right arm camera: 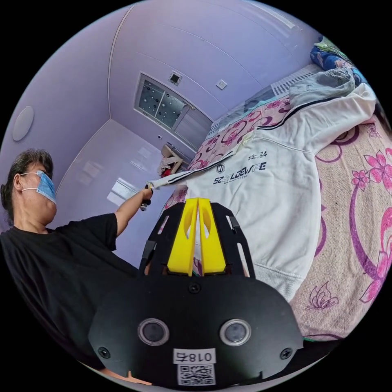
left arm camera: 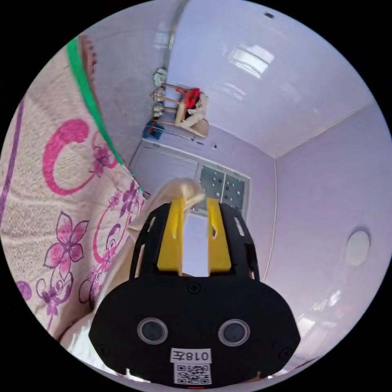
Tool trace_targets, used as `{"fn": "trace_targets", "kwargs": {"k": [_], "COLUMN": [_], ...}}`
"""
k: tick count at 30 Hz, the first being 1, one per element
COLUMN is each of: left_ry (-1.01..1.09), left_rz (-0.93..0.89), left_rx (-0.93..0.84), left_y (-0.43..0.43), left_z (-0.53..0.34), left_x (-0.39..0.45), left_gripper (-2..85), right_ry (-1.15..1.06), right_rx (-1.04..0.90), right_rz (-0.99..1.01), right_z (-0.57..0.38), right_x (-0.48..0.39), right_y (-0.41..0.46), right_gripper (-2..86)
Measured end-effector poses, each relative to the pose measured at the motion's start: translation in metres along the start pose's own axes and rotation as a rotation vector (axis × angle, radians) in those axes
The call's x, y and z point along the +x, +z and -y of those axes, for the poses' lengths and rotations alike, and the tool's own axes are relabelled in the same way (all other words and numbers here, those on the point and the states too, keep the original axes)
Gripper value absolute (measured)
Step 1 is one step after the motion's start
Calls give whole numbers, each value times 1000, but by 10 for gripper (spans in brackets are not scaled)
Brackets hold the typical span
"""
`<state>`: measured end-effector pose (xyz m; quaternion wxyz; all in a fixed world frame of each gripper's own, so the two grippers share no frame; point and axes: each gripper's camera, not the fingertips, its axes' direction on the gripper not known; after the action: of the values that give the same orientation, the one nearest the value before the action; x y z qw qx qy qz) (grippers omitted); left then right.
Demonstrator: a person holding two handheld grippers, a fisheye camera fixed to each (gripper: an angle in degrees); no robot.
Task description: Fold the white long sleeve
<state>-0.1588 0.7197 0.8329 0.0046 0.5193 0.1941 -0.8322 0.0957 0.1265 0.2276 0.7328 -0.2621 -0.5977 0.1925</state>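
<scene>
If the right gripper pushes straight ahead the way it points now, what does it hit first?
Most likely the white long sleeve spread on the flowered blanket: its lower body lies just beyond the right gripper, whose yellow fingers look nearly closed. Depth is unclear, so it might already be touching the fabric.

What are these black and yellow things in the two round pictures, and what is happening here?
They are hand-held grippers, one in each of the person's hands, each with two yellow jaws and a camera riding behind them. The left gripper view looks past the left gripper, which pinches the cream-white end of a sleeve. The right gripper view looks past the right gripper, with its jaws almost together; whether it holds cloth I cannot tell. There you also see the person stretching one arm out with the left gripper, pulling the sleeve straight. The white long sleeve top lies spread on a bed with a pink flowered cover.
</scene>
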Motion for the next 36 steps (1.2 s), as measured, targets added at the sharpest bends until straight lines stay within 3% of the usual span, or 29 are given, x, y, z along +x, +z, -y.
{"fn": "trace_targets", "kwargs": {"k": [1, 4, 6, 8, 11, 14, 17, 22, 28, 36], "left_ry": [-63, 54, 107, 238, 399, 399, 282, 200, 458, 533], "left_rz": [-26, -21, -155, -387, -420, -514, -600, -685, -576, -527], "left_rx": [49, 24, -17, -210, -561, -831, -864, -891, -1159, -1068], "left_y": [-14, -40, -55, -69, -98, -145, -195, -230, -199, -202], "left_z": [9, 30, 39, 35, -15, -86, -143, -212, -266, -294], "left_x": [-28, -44, -48, -36, -21, -46, -98, -164, -150, -173], "left_gripper": [148, 161, 158, 139, 125, 112, 80, 4, -9, -10], "right_ry": [-11, -54, -79, -109, -181, -248, -261, 56, 282, 327], "right_rx": [-8, -46, -86, -115, -169, -204, -186, -143, -178, -163], "right_rz": [-14, -44, -20, 27, 77, -11, -128, -154, -83, -34], "right_z": [4, 19, 35, 57, 102, 150, 199, 276, 309, 321], "right_x": [-2, -4, 1, 6, 16, 29, 50, 120, 184, 204], "right_y": [6, 30, 53, 81, 145, 223, 295, 371, 421, 450], "right_gripper": [-3, -3, -3, -3, -2, 0, 4, 42, 59, 62]}}
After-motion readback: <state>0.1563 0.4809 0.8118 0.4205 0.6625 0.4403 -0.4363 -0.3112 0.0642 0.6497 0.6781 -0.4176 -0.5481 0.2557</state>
